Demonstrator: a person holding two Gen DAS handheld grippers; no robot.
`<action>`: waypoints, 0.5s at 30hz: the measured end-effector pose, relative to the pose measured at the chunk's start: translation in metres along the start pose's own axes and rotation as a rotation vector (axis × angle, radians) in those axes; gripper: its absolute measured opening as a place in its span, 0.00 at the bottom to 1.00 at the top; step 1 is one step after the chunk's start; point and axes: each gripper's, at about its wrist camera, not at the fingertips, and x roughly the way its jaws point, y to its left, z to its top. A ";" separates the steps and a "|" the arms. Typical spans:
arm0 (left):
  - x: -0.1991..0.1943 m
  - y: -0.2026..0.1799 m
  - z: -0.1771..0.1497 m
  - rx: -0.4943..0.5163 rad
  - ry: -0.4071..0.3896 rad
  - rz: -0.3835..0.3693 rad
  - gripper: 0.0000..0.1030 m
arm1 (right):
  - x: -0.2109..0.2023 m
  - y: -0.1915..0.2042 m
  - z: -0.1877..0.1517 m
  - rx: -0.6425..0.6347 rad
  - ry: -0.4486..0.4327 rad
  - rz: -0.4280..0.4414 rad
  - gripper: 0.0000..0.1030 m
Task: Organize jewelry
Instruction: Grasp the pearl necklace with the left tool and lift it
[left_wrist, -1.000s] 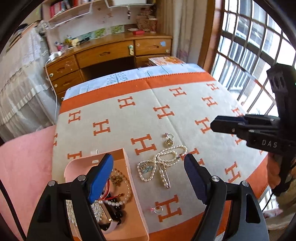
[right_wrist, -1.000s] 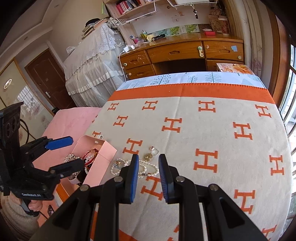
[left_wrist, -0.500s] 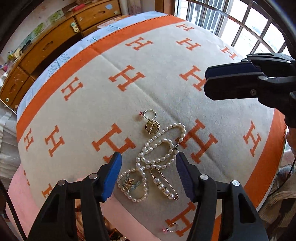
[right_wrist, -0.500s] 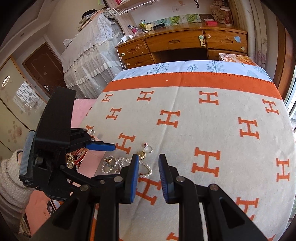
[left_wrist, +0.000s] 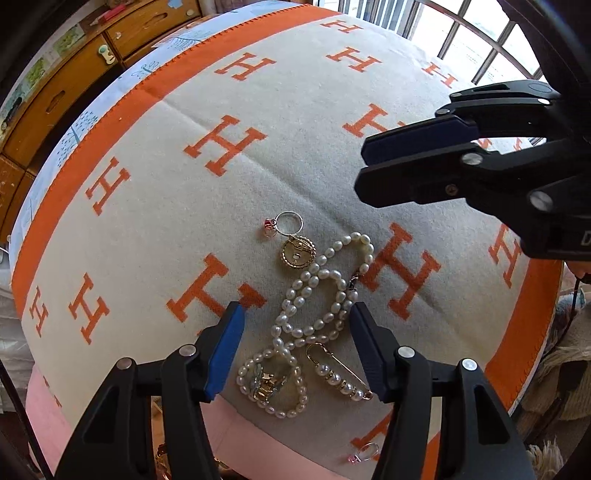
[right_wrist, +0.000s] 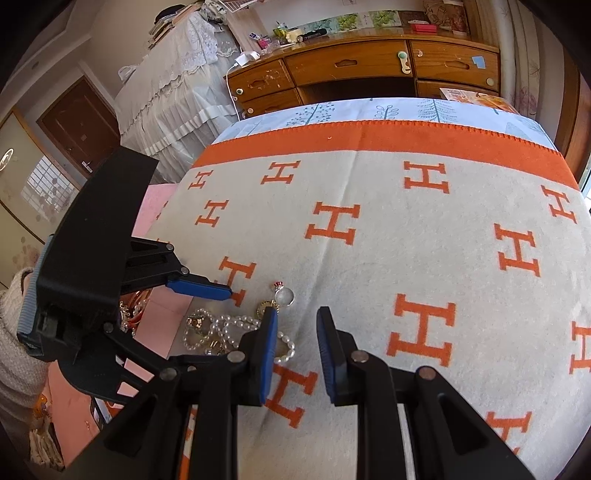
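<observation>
Jewelry lies in a loose cluster on the orange-and-cream H-patterned blanket (left_wrist: 155, 206) in your left wrist view. The pearl necklace (left_wrist: 314, 291) winds between the two fingers of your left tongs (left_wrist: 295, 343), which stand wide apart and grip nothing. At the near end of the strand, a small gold piece (left_wrist: 266, 382) sits inside a loop of pearls. Just right of it lies a gold safety-pin brooch with pearls (left_wrist: 338, 373), close to the right finger. Beyond the necklace sits a round gold pendant (left_wrist: 298, 253), touching a silver ring with a pink stone (left_wrist: 284, 223). A second pink-stone ring (left_wrist: 364, 452) lies near the blanket's edge. Your right tongs (left_wrist: 364, 166) reach in from the right above the blanket, the fingers close together with nothing between them.

From your right wrist view, your right tongs (right_wrist: 297, 343) show a narrow gap and hold nothing. The necklace (right_wrist: 221, 328) lies left of them, partly hidden behind the left finger. The ring (right_wrist: 283, 295) and pendant (right_wrist: 265, 305) sit just past that fingertip. Your left tongs (right_wrist: 207, 291) come in from the left, over the near end of the pearls. A pink box (right_wrist: 166, 317) holding more jewelry sits behind them. A wooden dresser (right_wrist: 354, 70) stands past the bed.
</observation>
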 end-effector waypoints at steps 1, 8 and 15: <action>-0.001 0.000 0.001 0.009 0.003 -0.003 0.46 | 0.002 -0.001 0.000 0.001 0.002 -0.001 0.21; 0.000 0.001 0.014 -0.030 0.005 0.023 0.07 | 0.013 -0.001 0.002 -0.002 0.022 -0.010 0.21; -0.016 0.007 0.007 -0.230 -0.054 0.069 0.03 | 0.013 0.007 0.005 -0.020 0.016 -0.011 0.21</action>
